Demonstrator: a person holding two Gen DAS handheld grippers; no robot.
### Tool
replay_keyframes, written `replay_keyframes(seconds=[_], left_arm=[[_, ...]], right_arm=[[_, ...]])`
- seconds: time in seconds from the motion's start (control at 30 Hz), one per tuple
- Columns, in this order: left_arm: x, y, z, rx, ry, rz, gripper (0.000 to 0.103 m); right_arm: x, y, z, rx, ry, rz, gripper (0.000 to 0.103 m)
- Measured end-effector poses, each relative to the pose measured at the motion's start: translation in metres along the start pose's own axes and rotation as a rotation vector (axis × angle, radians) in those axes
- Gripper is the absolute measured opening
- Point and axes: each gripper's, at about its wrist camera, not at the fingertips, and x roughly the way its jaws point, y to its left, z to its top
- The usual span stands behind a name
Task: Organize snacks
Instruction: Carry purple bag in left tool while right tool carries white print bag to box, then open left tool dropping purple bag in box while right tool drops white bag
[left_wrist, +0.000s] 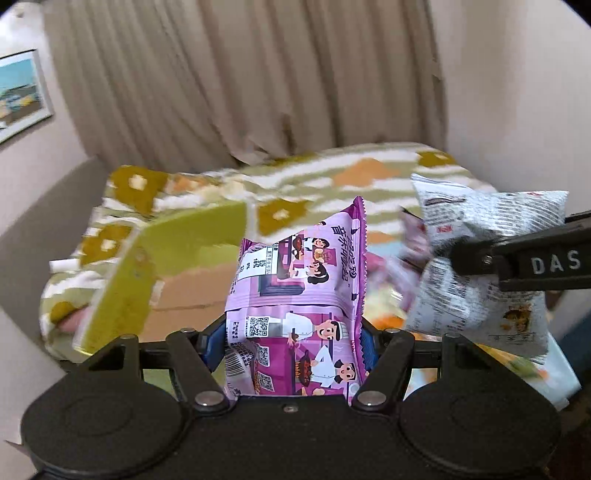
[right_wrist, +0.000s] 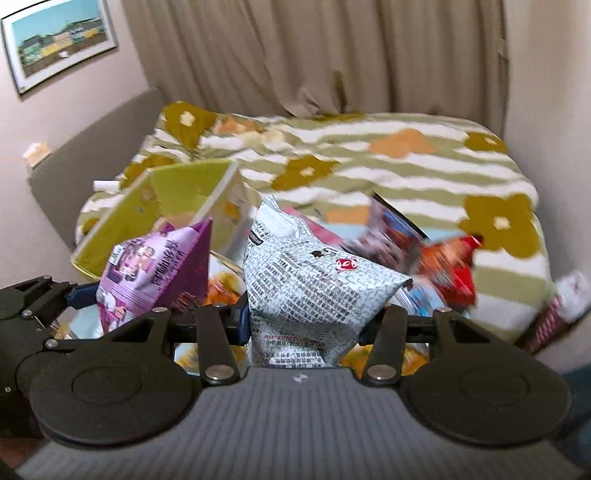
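My left gripper is shut on a purple snack bag with cartoon chefs and holds it upright above the bed. My right gripper is shut on a white snack bag covered in black print. In the left wrist view the white bag and the right gripper sit to the right. In the right wrist view the purple bag and the left gripper sit to the left. A green cardboard box stands open behind the bags. Its brown floor shows in the left wrist view.
Several other snack packs, among them a red one and a dark one, lie on a flowered blanket. A grey headboard runs along the left. Beige curtains hang behind. A framed picture is on the left wall.
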Motion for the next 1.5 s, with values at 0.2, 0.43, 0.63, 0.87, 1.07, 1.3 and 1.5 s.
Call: replay_keyframes(seconds=[0.2,0.43,0.63,0.87,1.07,1.3,1.5], left_arm=[[0.010,0.059,0.023,-0.058,-0.039,0.099,0.071],[0.050,0.137,0.048,-0.074,-0.041,0.158,0.072],[0.103,0.190,0.064,-0.049,0.013,0.129,0.073],[0.187,0.217,0.073,0.025,0.089,0.033,0.074],[0.244,0.218,0.066,0.076,0.148,-0.032,0.086],[0.249,0.223,0.057,0.097,0.153,-0.061,0.103],[0.227,0.240,0.054,0.029,0.172,-0.021,0.103]], right_arm=[[0.026,0.041,0.040,-0.052,-0.015,0.069,0.064],[0.086,0.106,0.090,-0.045,-0.019,0.122,0.064],[0.154,0.153,0.124,0.003,0.024,0.109,0.064],[0.226,0.173,0.136,0.076,0.089,0.010,0.064],[0.265,0.174,0.135,0.114,0.130,-0.093,0.064],[0.284,0.167,0.131,0.131,0.174,-0.121,0.064],[0.289,0.166,0.135,0.105,0.192,-0.080,0.064]])
